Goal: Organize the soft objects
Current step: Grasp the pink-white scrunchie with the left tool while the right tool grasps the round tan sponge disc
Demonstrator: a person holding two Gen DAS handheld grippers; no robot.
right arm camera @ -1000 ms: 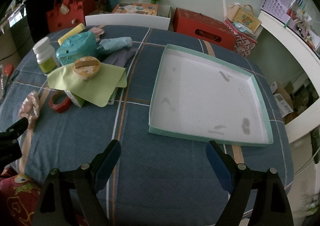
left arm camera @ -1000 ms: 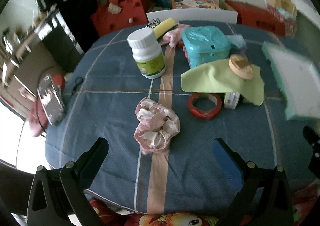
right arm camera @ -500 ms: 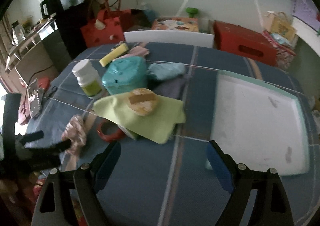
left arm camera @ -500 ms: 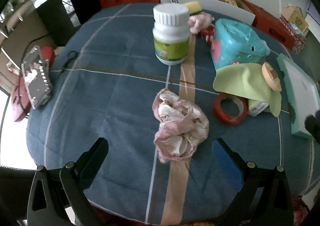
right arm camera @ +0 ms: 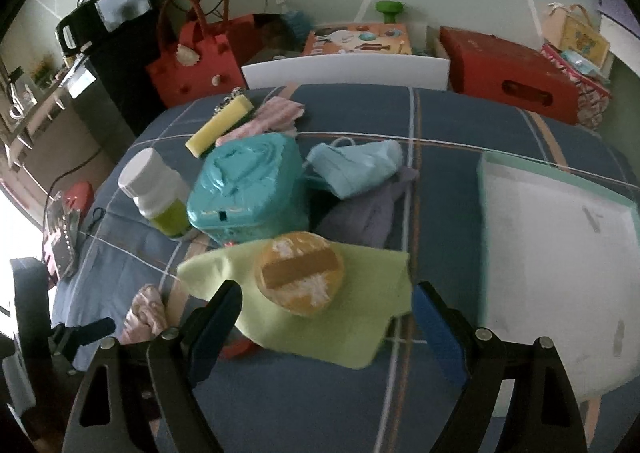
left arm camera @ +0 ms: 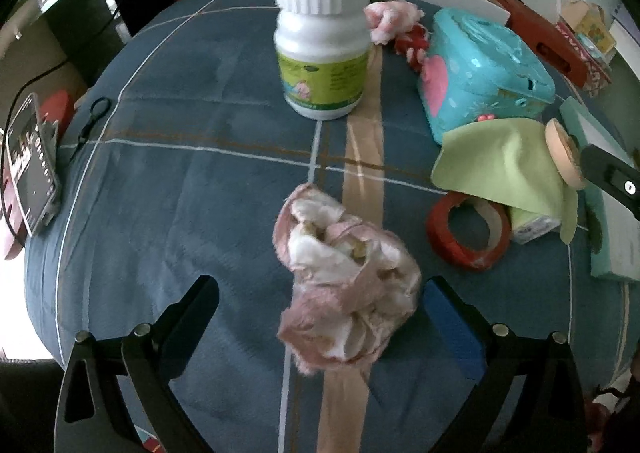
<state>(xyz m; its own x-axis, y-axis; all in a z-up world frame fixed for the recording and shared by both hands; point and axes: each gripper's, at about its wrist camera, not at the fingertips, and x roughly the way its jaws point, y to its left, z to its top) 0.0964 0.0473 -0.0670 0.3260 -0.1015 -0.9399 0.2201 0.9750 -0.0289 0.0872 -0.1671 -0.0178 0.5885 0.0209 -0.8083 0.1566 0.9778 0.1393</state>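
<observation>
Here I see the left hand-held gripper point(left arm camera: 320, 317) open astride a crumpled pink cloth point(left arm camera: 346, 285) on the surface point(left arm camera: 180, 193), pads clear. The right hand-held gripper point(right arm camera: 328, 317) gapes empty over a green cloth point(right arm camera: 360, 317) that hides part of a red tape ring point(left arm camera: 466, 229); the tray point(right arm camera: 560, 253) is cut off.

A crumpled pink-and-white scrunchie point(left arm camera: 346, 287) lay bunched on the blue checked tablecloth point(left arm camera: 168, 189). A light green cloth point(right arm camera: 320, 319) lay draped flat over other things, a round orange puff point(right arm camera: 300, 279) resting on it. Further back, a pale blue face mask point(right arm camera: 354, 167) sat folded against a grey-purple cloth point(right arm camera: 366, 217).
</observation>
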